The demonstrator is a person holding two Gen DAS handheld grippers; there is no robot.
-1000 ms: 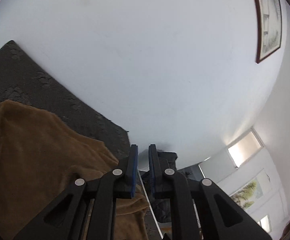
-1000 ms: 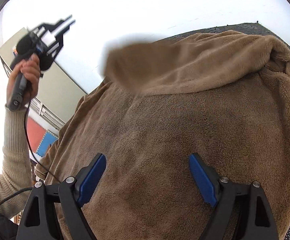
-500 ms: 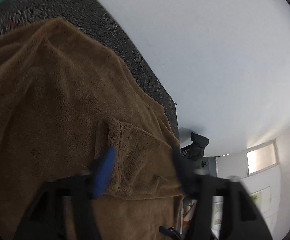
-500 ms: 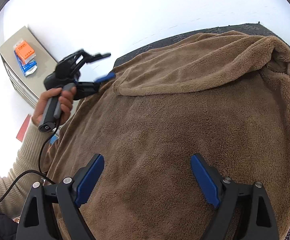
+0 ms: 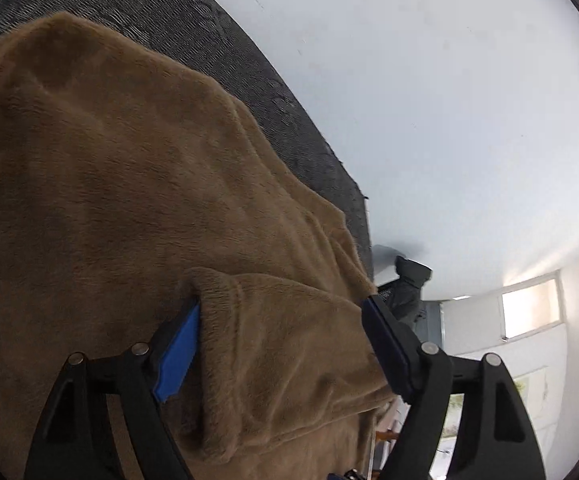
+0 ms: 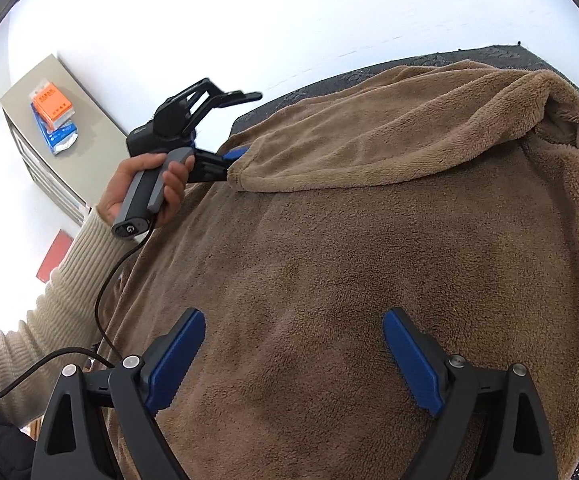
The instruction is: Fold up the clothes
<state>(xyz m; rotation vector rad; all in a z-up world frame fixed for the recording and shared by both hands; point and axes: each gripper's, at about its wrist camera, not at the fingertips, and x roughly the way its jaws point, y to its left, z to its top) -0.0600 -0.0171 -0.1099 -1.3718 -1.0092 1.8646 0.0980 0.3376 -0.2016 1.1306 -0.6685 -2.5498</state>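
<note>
Brown fleece garment [image 6: 369, 260] lies spread over the dark patterned surface [image 5: 217, 52], one flap folded back across its far part, flap corner at far left. Left tool [image 5: 285, 344] straddles that flap end; jaws closing, pads not yet pressing fabric. A hand [image 6: 145, 188] in a ribbed beige sleeve [image 6: 49, 308] holds it. Right tool [image 6: 293, 360] hovers wide open over the near fleece, holding nothing. White wall [image 5: 429, 100] behind; grey cabinet [image 6: 49, 120] far left carries an orange box [image 6: 49, 104]; window [image 5: 529, 308] far right. Versus a second ago: left tool was shut and raised with the flap in mid-air; the flap is now laid flat.
</note>
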